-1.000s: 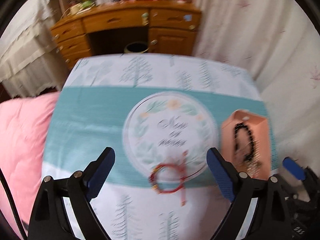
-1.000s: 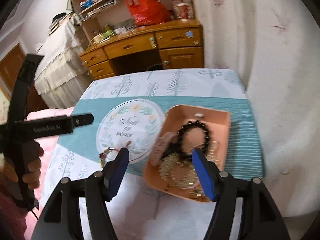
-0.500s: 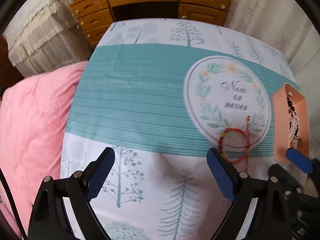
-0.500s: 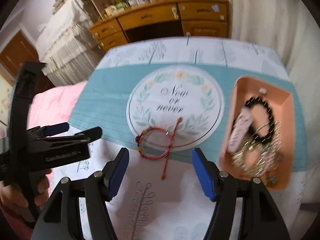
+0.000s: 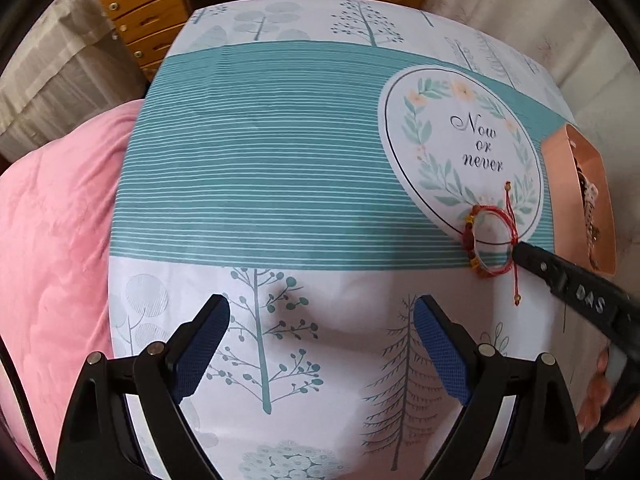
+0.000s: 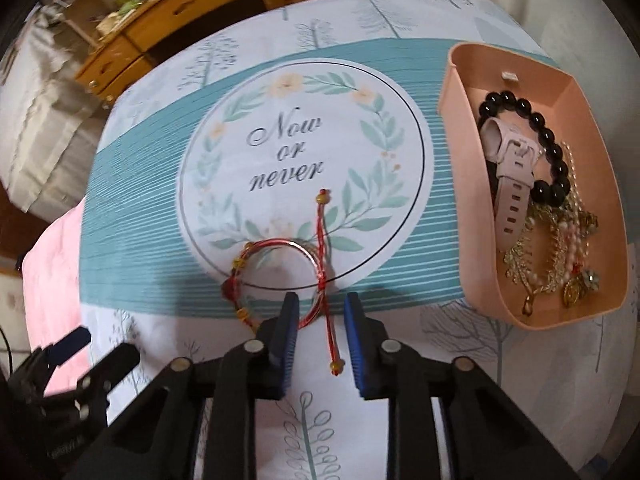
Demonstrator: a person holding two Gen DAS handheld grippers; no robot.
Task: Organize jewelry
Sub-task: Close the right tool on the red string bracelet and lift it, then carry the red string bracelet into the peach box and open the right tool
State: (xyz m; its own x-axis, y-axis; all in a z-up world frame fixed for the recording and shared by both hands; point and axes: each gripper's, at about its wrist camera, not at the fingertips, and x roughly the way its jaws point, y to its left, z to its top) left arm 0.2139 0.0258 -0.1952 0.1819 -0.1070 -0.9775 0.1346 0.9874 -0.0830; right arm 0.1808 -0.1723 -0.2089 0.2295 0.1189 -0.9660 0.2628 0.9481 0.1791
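A red string bracelet (image 6: 280, 276) with beads lies flat on the tablecloth at the lower edge of the round "Now or never" print; it also shows in the left wrist view (image 5: 490, 240). My right gripper (image 6: 319, 305) is low over it, its jaws narrowed with a gap, straddling the bracelet's near rim and red cord, not closed on them. A pink tray (image 6: 452, 92) to the right holds a black bead bracelet (image 6: 552, 148), a pale watch strap (image 6: 508, 160) and gold chains (image 6: 552, 256). My left gripper (image 5: 322, 340) is open and empty over the white tree print.
The tablecloth (image 5: 260, 168) covers a small table. A pink quilt (image 5: 52, 240) lies at the left. A wooden desk with drawers (image 5: 152, 4) stands behind. The right gripper's arm (image 5: 576, 292) reaches in from the right in the left wrist view.
My right gripper has moved from over the tray down to the red bracelet and its jaws have narrowed. My left gripper has swung left, away from the bracelet, and lower.
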